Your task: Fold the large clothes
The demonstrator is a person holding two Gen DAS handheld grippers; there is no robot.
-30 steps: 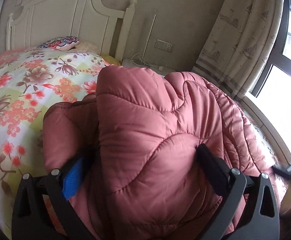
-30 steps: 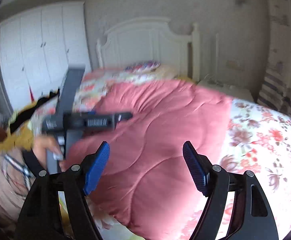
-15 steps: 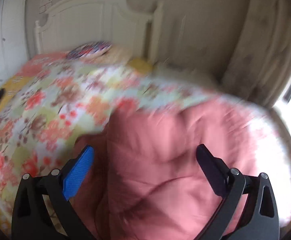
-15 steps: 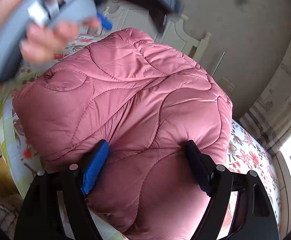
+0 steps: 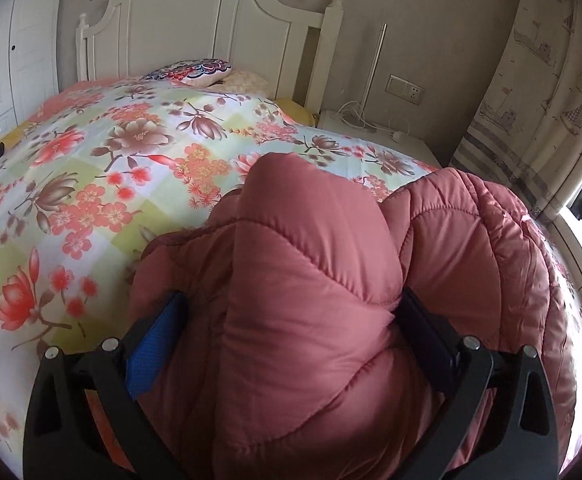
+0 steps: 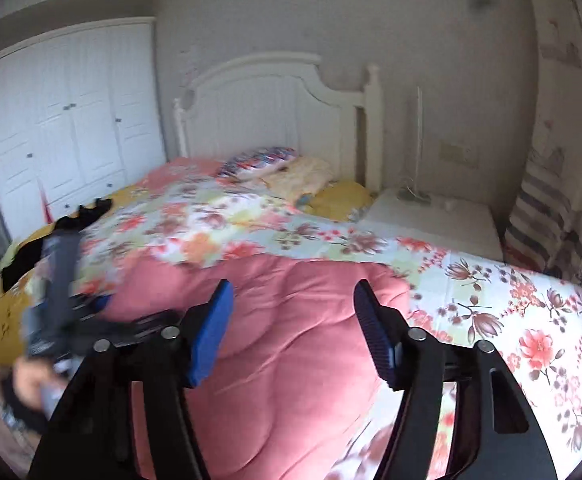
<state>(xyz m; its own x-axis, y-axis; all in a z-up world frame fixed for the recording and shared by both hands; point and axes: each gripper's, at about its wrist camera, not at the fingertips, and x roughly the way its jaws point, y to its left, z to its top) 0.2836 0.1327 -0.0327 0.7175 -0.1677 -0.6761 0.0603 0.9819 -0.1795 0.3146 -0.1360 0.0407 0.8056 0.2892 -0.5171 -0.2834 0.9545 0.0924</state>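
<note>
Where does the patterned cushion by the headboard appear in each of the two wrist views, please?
Left wrist: patterned cushion upper centre-left, at the foot of the headboard.
Right wrist: patterned cushion centre, slightly blurred, left of a pale pillow.
Shared landmark: the white headboard directly behind it.

- Floral bedspread (image 5: 103, 184) in red, pink and pale green, spread across the bed.
- White panelled headboard (image 5: 219, 24) against the beige wall, with a knobbed post at its right end.
- Patterned pillow (image 5: 189, 70) at the head of the bed, a pale cream one (image 5: 247, 79) touching it on the right.
- Yellow sheet (image 6: 341, 198) showing beside the pillows.
- White nightstand (image 6: 431, 218) just beside the bed, a white cable (image 5: 355, 114) coiled on it.
- Wall socket plate (image 5: 405, 89) above the nightstand.
- Printed curtain (image 5: 539, 92) with a striped hem, at far right.
- White wardrobe (image 6: 71, 120) at left, doors shut.
- Dark garment (image 6: 87, 214) on the far left edge of the bed.
</note>
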